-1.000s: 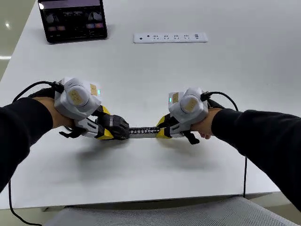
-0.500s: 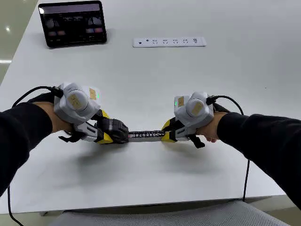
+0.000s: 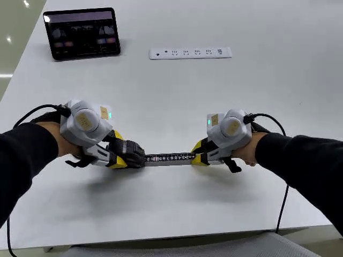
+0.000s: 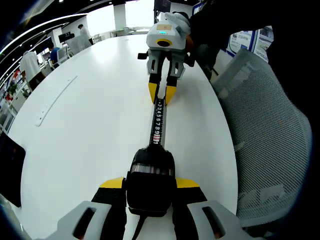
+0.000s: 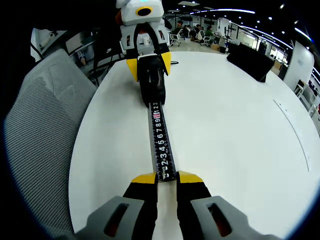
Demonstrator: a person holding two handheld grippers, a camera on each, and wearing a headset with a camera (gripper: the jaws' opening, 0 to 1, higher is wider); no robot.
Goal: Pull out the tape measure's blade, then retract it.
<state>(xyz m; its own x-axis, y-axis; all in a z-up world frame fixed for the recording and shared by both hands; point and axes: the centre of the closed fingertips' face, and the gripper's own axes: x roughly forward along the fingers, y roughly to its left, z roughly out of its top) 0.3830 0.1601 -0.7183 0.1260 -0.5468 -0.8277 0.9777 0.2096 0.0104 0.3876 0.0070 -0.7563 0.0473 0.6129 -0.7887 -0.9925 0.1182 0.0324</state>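
Case [image 4: 150,167] is clamped in left hand-held gripper [image 4: 150,183], blade [image 5: 159,140] pinched by right hand-held gripper [image 5: 167,178] (shallow-looking bite); if dropped, it's whipped back.

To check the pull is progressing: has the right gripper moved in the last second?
Yes. Against the power strip, the right gripper has gone rightward, away from the tape case, and more blade shows.

**Colour schedule: tape measure set on white tabletop**

- tape measure case [image 3: 128,152]: black
- blade [image 3: 170,157]: dark ground, white numerals, one red mark
- left tongs [image 3: 122,151] and right tongs [image 3: 197,153]: pale grey housings, black jaws, yellow tips, small green light
- tabletop [image 3: 171,96]: plain white
- power strip [image 3: 190,52]: white
- tablet [image 3: 81,32]: black frame, dark screen
- sleeves [image 3: 27,155]: black
- mesh chair [image 4: 270,150]: grey
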